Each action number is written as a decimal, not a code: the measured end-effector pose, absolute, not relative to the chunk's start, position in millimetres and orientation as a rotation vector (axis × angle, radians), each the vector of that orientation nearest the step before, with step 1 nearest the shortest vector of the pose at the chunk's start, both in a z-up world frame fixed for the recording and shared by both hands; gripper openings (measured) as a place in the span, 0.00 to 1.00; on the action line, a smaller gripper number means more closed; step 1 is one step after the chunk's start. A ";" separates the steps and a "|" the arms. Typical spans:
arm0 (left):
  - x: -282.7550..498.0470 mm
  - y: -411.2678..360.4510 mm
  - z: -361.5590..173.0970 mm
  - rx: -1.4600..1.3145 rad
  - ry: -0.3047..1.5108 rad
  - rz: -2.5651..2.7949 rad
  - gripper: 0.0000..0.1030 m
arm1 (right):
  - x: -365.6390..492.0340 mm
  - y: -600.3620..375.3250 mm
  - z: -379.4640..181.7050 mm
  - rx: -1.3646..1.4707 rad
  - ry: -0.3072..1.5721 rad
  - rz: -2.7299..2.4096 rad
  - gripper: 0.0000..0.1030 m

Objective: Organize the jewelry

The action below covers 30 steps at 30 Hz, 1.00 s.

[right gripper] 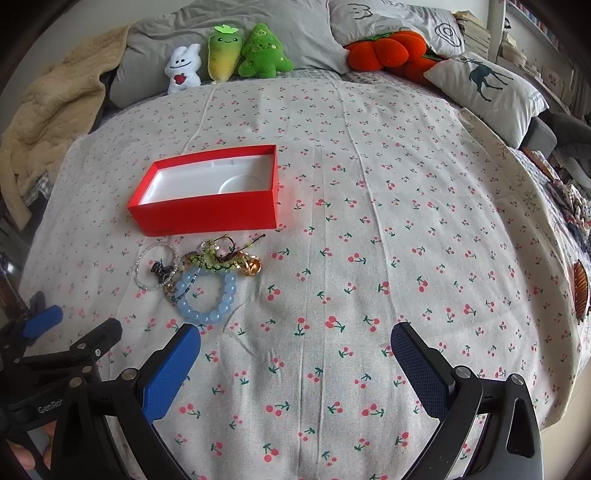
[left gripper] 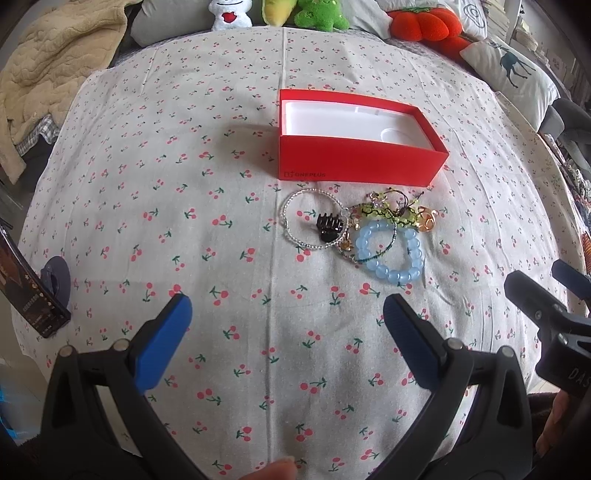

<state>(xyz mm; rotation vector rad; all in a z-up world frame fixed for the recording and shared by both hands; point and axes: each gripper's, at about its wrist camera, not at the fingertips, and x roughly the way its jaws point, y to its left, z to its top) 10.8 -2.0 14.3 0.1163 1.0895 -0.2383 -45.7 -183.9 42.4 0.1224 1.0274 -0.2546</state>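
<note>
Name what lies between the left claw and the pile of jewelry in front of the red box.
Only bare cherry-print cloth lies between the open left claw and the jewelry pile; the left wrist view shows this best.

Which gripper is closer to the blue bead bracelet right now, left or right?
Left, narrowly. The blue bead bracelet lies ahead-right of the left gripper and ahead-left of the right gripper, which sits slightly farther off. Both are open.

Bed covered by cherry-print sheet (right gripper: pixel 369 221); grey pillows (right gripper: pixel 229 22), plush toys (right gripper: pixel 264 51), beige blanket (right gripper: pixel 55 110) along far edge.
</note>
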 end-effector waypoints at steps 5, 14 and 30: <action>11.0 -1.3 14.1 0.116 1.089 -0.235 1.00 | -46.0 -184.2 42.2 0.124 1.028 -0.254 1.00; 10.6 0.0 14.4 0.113 1.084 -0.234 1.00 | -46.2 -183.9 39.2 0.127 1.038 -0.253 1.00; 15.5 0.1 16.2 0.116 1.097 -0.223 1.00 | -38.6 -182.7 36.1 0.140 1.087 -0.224 1.00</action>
